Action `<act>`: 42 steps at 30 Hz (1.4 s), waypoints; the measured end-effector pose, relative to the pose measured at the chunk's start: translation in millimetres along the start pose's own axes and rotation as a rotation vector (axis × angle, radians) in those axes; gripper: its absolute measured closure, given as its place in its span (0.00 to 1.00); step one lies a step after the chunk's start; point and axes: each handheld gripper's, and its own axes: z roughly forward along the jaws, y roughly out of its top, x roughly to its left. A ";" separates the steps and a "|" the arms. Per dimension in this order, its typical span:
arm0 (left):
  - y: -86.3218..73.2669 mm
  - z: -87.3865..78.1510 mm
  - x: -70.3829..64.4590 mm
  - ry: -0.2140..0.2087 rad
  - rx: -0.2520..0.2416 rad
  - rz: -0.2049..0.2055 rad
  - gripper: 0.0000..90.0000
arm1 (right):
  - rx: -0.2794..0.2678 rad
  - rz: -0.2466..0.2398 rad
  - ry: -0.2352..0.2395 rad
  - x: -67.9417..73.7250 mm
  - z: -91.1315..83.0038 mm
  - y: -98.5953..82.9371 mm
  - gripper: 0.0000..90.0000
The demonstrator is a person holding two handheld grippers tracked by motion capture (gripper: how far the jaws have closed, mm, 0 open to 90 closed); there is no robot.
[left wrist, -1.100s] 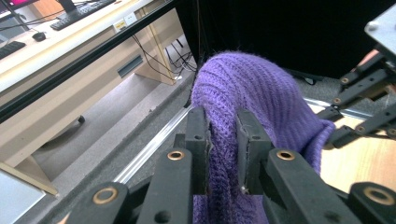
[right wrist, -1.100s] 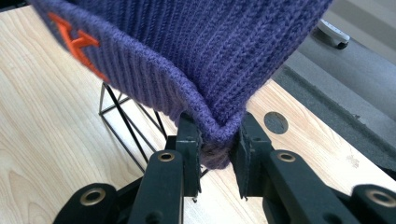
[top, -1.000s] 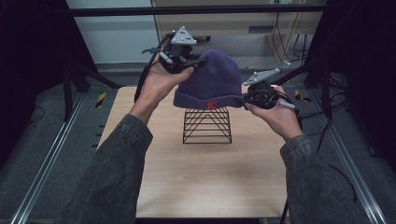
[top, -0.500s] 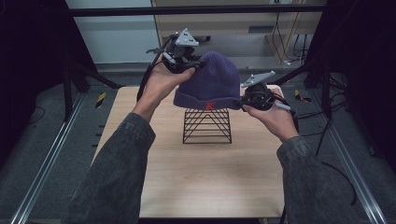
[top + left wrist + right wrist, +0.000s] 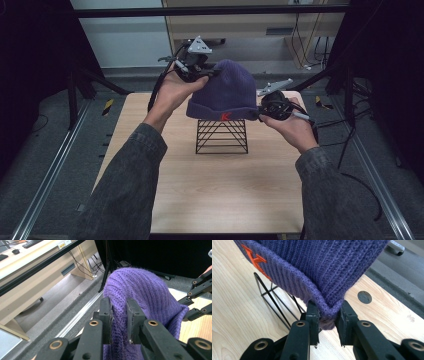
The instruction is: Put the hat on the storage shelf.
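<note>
1. Overhead, the purple beanie [image 5: 227, 90] hangs above the black wire stand [image 5: 221, 136] on the surface [image 5: 165, 190].
2. Left gripper [image 5: 204, 75] pinches its crown.
3. Right gripper [image 5: 261, 111] clamps the folded brim.

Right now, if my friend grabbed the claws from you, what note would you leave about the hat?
Left claw: shut on the hat, pinching knit near the crown.
Right claw: shut on the hat's folded brim edge.
Hat: held up between both claws, over the wire stand on the table; its brim sits at the stand's top, and I cannot tell whether they touch.
Done: both claws grip the hat.
Left: probably settle it on or lift it off the stand, then open both claws. Move them together so the knit does not stretch.
</note>
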 end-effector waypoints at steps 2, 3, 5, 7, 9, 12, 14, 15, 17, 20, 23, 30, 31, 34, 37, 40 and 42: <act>-1.6 0.6 0.7 0.000 0.005 0.001 0.85 | 0.000 0.002 0.004 -0.1 1.0 -0.8 0.82; -2.3 0.9 0.8 -0.001 0.005 -0.001 0.85 | 0.002 0.003 0.005 -0.1 1.3 -1.0 0.82; -3.7 2.0 0.8 -0.002 0.001 -0.006 0.85 | 0.003 0.002 0.007 0.1 2.6 -1.7 0.82; -5.4 3.1 0.8 -0.001 0.003 -0.006 0.85 | 0.006 0.005 0.008 0.5 3.6 -2.4 0.82; -6.7 4.7 0.6 -0.006 0.003 -0.014 0.84 | 0.008 0.003 0.006 0.7 4.8 -3.4 0.82; -7.9 6.2 0.6 -0.007 0.007 -0.013 0.84 | 0.011 0.008 0.010 1.0 6.9 -5.6 0.82; -9.2 8.2 0.3 -0.010 0.011 -0.013 0.84 | 0.015 0.010 0.012 0.8 9.1 -7.0 0.82; -9.8 8.9 0.0 -0.012 0.014 -0.013 0.84 | 0.017 0.010 0.015 0.6 10.1 -7.7 0.82; -11.6 10.8 -0.5 -0.016 0.012 -0.013 0.84 | 0.021 0.012 0.014 0.6 11.7 -9.0 0.82; -15.6 13.8 -0.6 -0.020 0.019 -0.018 0.84 | 0.030 0.015 0.016 0.6 14.0 -11.6 0.82; -18.6 14.4 -1.3 -0.026 0.016 -0.018 0.84 | 0.032 0.016 0.015 1.1 16.5 -14.6 0.82; -24.7 16.9 -3.4 -0.035 0.024 -0.012 0.84 | 0.045 0.018 0.024 4.0 24.7 -18.1 0.81; -26.4 17.6 -3.8 -0.037 0.025 -0.016 0.84 | 0.053 0.019 0.025 4.7 25.3 -18.5 0.81; -32.5 19.2 -3.9 -0.044 0.025 -0.029 0.84 | 0.063 0.017 0.026 5.9 28.0 -20.8 0.81; -37.6 19.4 -3.9 -0.054 0.023 -0.041 0.84 | 0.065 0.017 0.023 5.7 30.6 -24.1 0.81; -41.5 20.8 -5.7 -0.060 0.030 -0.040 0.84 | 0.072 0.023 0.028 6.1 33.9 -27.5 0.81; -44.7 21.2 -7.7 -0.063 0.029 -0.041 0.84 | 0.074 0.022 0.030 7.1 36.6 -29.1 0.81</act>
